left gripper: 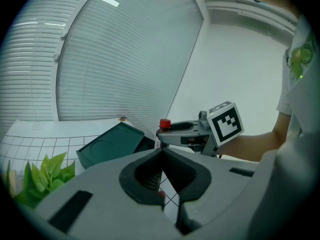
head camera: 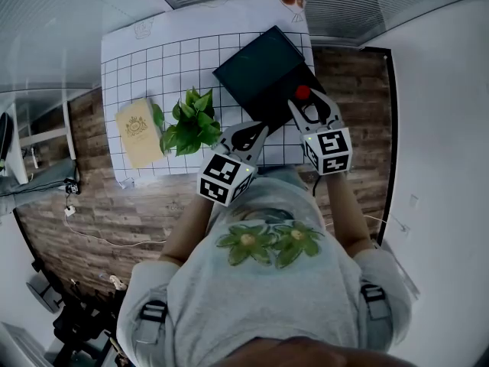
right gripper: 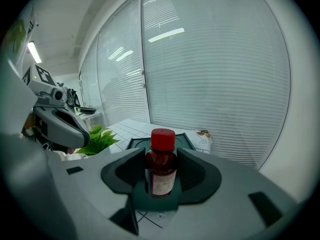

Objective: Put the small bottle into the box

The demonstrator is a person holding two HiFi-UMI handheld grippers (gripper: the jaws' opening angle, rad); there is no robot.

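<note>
Overhead, shows a small round bottle [right gripper: 161, 176], dark red with smooth red cap and paper label, clamped upright between the right gripper's [head camera: 308, 107] jaws, near a flat dark green box [head camera: 256, 67]. Shows the left gripper [left gripper: 161, 151] pinched together, empty.

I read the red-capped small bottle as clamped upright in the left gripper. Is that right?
Not quite. The small bottle is upright and clamped, but in the right gripper, not the left. The right gripper view shows its jaws closed on the bottle's sides. The left gripper has its jaws together with nothing between them.
</note>
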